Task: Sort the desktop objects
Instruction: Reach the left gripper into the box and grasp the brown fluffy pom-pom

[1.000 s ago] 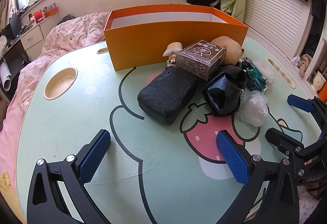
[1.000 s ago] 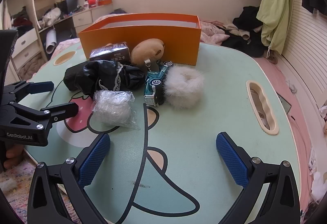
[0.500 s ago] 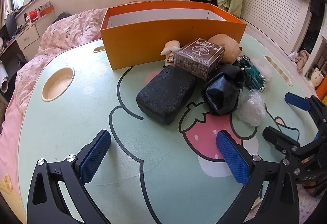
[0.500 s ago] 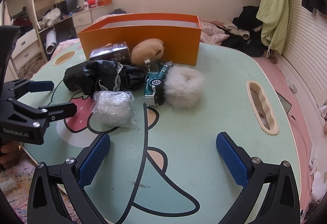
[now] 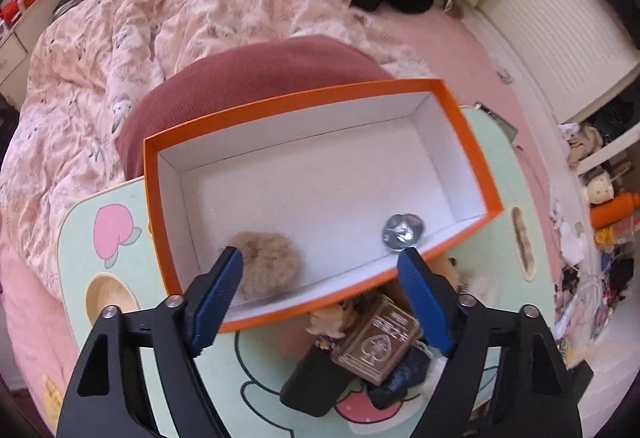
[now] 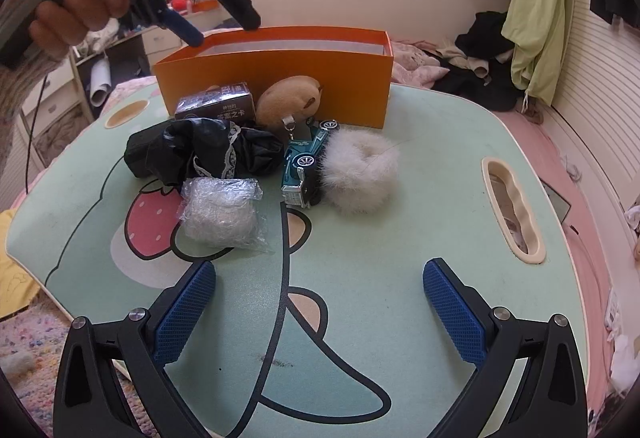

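Hanging wide open and holding nothing, the right gripper (image 6: 319, 312) waits low over the green counter (image 6: 420, 198). Nearest to it, at about 11 o'clock, lies a clear plastic bag (image 6: 220, 212) with something white inside. It looks light and crinkly, so it may slip; a pinch across the puffy middle should work best. Just past it sits a black cloth bundle (image 6: 224, 152) with a lace edge, soft and floppy, good to grab at a thick fold. At 12 o'clock a teal toy car (image 6: 306, 164) touches a white fluffy ring (image 6: 360, 172). The car looks hard and smooth, so hold it across its sides. The ring looks soft and very light.

Farther back a dark card box (image 6: 218, 106) shows Chinese writing I cannot read for sure, and a spade mark shows on its top in the left view. A tan plush toy (image 6: 290, 106) leans beside it.

Farthest is the orange box (image 6: 280, 82). The left gripper (image 5: 320, 278) hangs above it, wide open and holding nothing. Inside lie a tan fluffy ball (image 5: 272, 262) at 11 o'clock and a shiny round thing (image 5: 402, 231) at 1 o'clock.
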### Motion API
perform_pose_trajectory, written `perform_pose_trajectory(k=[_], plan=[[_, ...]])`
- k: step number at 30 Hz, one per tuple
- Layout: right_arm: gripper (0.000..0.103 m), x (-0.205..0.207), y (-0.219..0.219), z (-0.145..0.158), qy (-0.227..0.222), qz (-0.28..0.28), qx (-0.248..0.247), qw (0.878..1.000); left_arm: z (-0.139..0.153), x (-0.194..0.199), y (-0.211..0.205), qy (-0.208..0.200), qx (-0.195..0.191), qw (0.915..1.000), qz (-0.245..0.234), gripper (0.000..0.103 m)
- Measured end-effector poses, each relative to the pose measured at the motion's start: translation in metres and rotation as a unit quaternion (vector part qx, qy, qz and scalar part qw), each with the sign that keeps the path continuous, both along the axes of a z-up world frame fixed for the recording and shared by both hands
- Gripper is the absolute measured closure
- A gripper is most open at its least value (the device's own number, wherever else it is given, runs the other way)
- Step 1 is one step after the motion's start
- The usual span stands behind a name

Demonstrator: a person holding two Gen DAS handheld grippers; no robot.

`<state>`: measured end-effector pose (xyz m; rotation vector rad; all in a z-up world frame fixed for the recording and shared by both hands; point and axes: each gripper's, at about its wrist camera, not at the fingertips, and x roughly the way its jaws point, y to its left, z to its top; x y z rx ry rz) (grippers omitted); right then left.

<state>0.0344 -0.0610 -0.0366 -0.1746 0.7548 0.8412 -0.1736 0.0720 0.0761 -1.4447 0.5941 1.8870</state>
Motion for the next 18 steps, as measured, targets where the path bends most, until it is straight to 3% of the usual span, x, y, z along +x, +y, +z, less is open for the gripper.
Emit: perform_pose_trajectory(k=[6, 7, 9, 13, 18], plan=[[0.0, 0.0, 0.0, 0.0, 0.0, -0.003, 0.0, 1.0, -0.024, -0.019, 0.01, 0.022, -0.087, 0.9958, 0.016, 0.034], [0.0, 0.0, 0.0, 0.0, 0.0, -0.003, 0.0, 1.0, -0.028, -0.021, 0.011, 0.016, -0.096, 0.9951, 0.017, 0.044], [0.0, 0.0, 0.0, 0.0, 0.0, -0.005, 0.0, 1.0, -0.037, -0.023, 0.014, 0.002, -0.114, 0.9934, 0.014, 0.051], [0.0, 0.0, 0.0, 0.0, 0.001, -0.006, 0.0, 1.0, -0.048, -0.032, 0.018, -0.035, -0.116, 0.9923, 0.024, 0.051], [0.0, -0.001, 0.001, 0.0, 0.0, -0.009, 0.001, 1.0, -0.056, -0.035, 0.021, -0.003, -0.152, 0.988, 0.029, 0.051]])
